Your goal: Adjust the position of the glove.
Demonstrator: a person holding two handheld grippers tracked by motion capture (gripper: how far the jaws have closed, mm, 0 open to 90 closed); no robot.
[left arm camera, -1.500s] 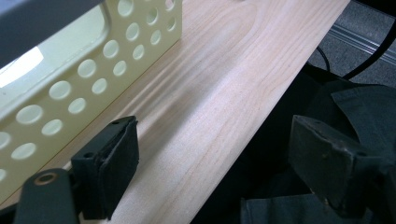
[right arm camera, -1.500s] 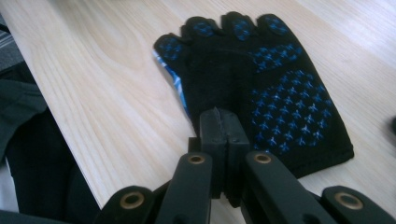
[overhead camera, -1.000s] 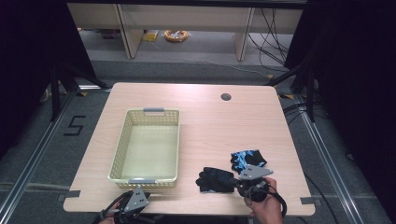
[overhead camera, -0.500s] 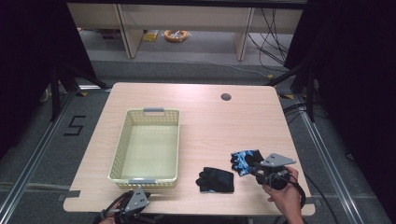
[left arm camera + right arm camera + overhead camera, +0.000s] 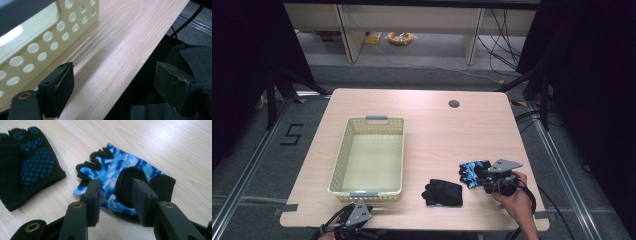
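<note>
My right gripper (image 5: 113,195) fingers narrow, parted over blue camo fingerless glove (image 5: 122,173). Black dotted glove (image 5: 27,162) beside. Left gripper (image 5: 117,92) fingers wide near perforated basket (image 5: 45,40), woodgrain desk (image 5: 120,45).

A lab-like recording bay: a pale wooden desk (image 5: 427,115) on grey flooring with metal rails (image 5: 242,172), black curtains (image 5: 592,75) at both sides, and loose cables (image 5: 504,30) beyond.
</note>
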